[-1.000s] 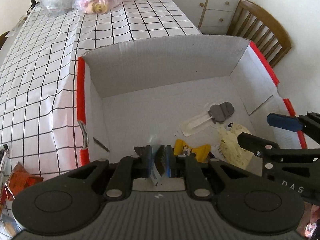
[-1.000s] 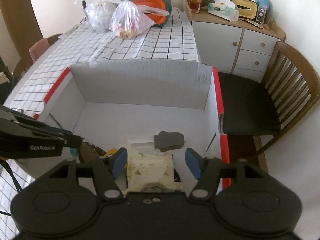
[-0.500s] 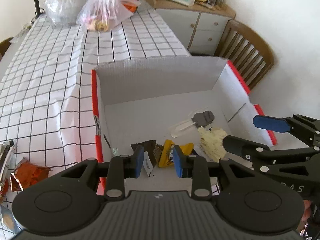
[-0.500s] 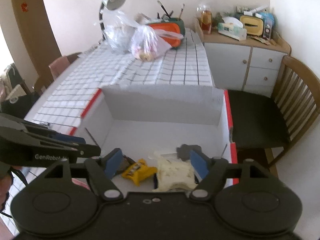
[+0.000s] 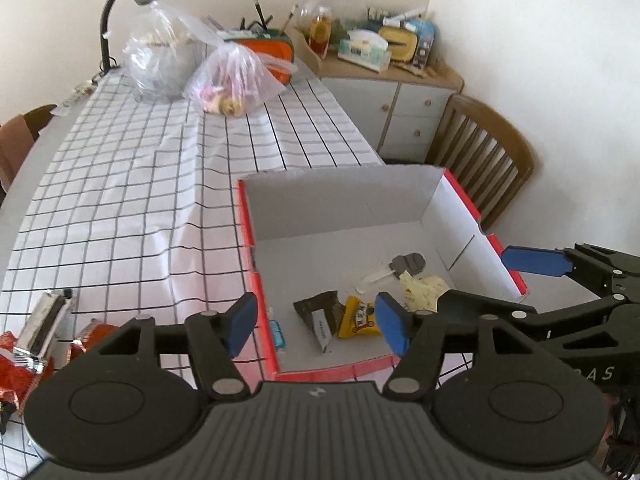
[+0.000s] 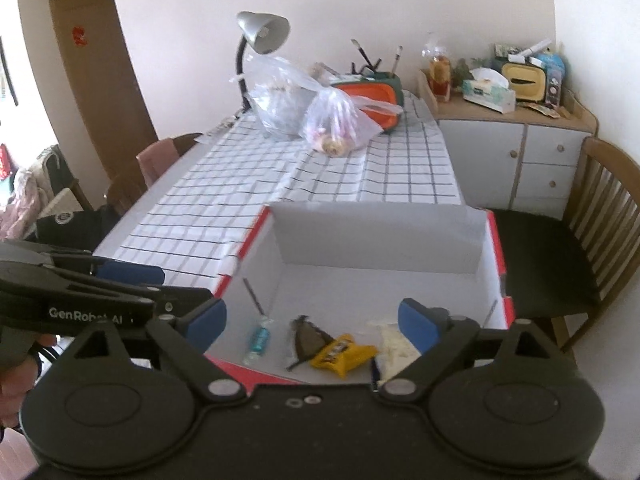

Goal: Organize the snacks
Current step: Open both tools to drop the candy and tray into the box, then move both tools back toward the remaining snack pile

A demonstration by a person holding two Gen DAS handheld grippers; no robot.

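- Left tool and right tool: both released, jaws just widened, nothing between them.
- Risk: foil packets left of left tool could slip when pinched.

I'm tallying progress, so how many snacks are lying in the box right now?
5: blue candy by the left wall, dark packet, yellow packet, pale packet, grey piece farthest back. The fingers may hide more.

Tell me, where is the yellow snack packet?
The yellow snack packet lies on the floor of the white cardboard box, near its front edge, between the dark brown packet and the pale cream packet.
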